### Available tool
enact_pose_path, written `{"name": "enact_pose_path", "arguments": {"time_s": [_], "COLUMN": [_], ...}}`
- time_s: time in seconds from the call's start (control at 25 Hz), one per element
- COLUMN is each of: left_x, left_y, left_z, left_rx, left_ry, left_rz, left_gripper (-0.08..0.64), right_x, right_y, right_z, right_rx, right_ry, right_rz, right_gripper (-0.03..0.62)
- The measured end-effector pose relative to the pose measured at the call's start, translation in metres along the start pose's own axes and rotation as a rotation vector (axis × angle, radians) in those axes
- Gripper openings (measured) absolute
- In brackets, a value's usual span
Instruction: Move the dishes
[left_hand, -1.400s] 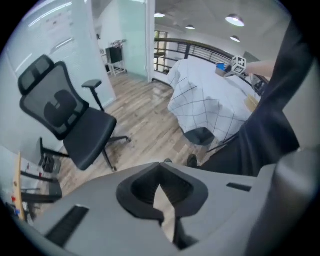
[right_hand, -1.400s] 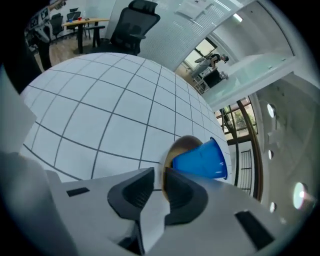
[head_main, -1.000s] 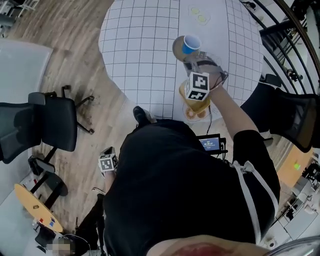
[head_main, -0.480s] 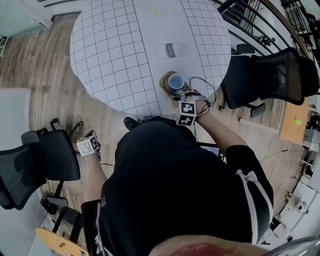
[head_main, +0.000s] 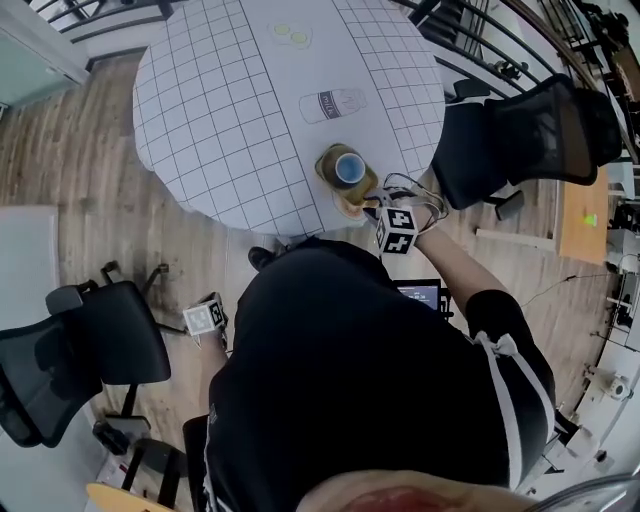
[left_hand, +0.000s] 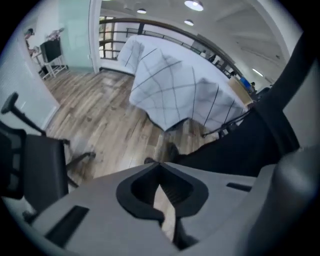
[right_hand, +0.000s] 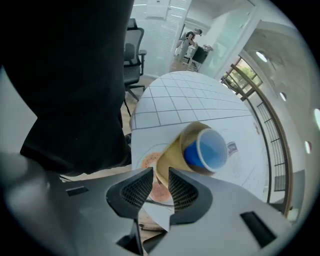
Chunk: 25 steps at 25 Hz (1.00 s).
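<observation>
A tan cup (head_main: 333, 162) with a blue cup (head_main: 349, 168) nested inside stands near the round table's near edge. Beside it lies a plate (head_main: 352, 207) with an orange pattern. In the right gripper view the tan cup (right_hand: 175, 150) holds the blue cup (right_hand: 207, 150), with the plate (right_hand: 145, 161) under its base. My right gripper (right_hand: 160, 175) has just been opening; its jaws stand apart around the tan cup's lower wall without pressing it. In the head view the right gripper (head_main: 378, 213) sits just in front of the cups. My left gripper (head_main: 205, 318) hangs beside my body over the floor, shut and empty (left_hand: 160, 167).
The table (head_main: 230, 120) wears a white grid cloth, with a bottle shape (head_main: 338, 101) and two small yellowish discs (head_main: 292, 35) further back. Black office chairs stand at right (head_main: 520, 130) and lower left (head_main: 80, 350). A railing runs behind the table.
The right gripper carried the nested cups from further out on the table to the near edge by the plate, and its jaws have parted. The left gripper shifted beside my body.
</observation>
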<state>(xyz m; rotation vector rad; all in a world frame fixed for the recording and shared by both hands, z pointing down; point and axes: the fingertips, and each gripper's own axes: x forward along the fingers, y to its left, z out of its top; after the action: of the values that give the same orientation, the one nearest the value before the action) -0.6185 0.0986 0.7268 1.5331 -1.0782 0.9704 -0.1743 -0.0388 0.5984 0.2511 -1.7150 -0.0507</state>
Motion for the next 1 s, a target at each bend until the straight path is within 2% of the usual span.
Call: {"name": "enact_pose_path", "arguments": {"time_s": [0.12,0.2,0.28,0.36,0.48,0.56,0.68,0.8,0.92,1.0], "left_x": [-0.002,-0.003,0.002,0.014,0.028,0.033,0.054,0.071,0.083,0.085], "left_y": [0.033,0.055,0.075,0.087,0.087,0.073,0.019,-0.05,-0.089,-0.107], "left_z": [-0.075,-0.107,-0.116,-0.113,-0.093,-0.061,-0.013,-0.012,-0.008,-0.011], "left_rx": [-0.166,-0.305,-0.411,-0.453,-0.413,-0.355,-0.251,-0.136,-0.002,0.036], "left_ry": [0.088,0.077,0.039,0.013,0.001,-0.026,-0.081,-0.068,-0.012,0.019], "left_rz": [0.044,0.061,0.063,0.05,0.024,0.001,-0.085,-0.141,-0.11,-0.058], "left_gripper": [0.004,0.004,0.004,0.005,0.004,0.004,0.004,0.004,0.004,0.005], "right_x": [0.032,0.052,0.059,0.051,0.026,0.009,-0.017,-0.031,-0.034,-0.037], "right_y": [0.009,0.008,0.0,-0.007,-0.003,-0.003,-0.004,0.01,0.019,0.029], "right_z": [0.021,0.022,0.023,0.025,0.021,0.014,-0.009,-0.044,-0.078,-0.109], "right_rx": [0.012,0.032,0.065,0.113,0.143,0.157,0.221,0.247,0.233,0.203], "right_ry": [0.062,0.149,0.194,0.183,0.156,0.138,0.117,0.1,0.068,0.054], "right_rz": [0.07,0.083,0.064,0.021,-0.036,-0.08,-0.141,-0.174,-0.216,-0.227], "right_gripper": [0.091,0.098,0.075,0.043,0.031,0.031,0.031,0.031,0.031,0.031]}}
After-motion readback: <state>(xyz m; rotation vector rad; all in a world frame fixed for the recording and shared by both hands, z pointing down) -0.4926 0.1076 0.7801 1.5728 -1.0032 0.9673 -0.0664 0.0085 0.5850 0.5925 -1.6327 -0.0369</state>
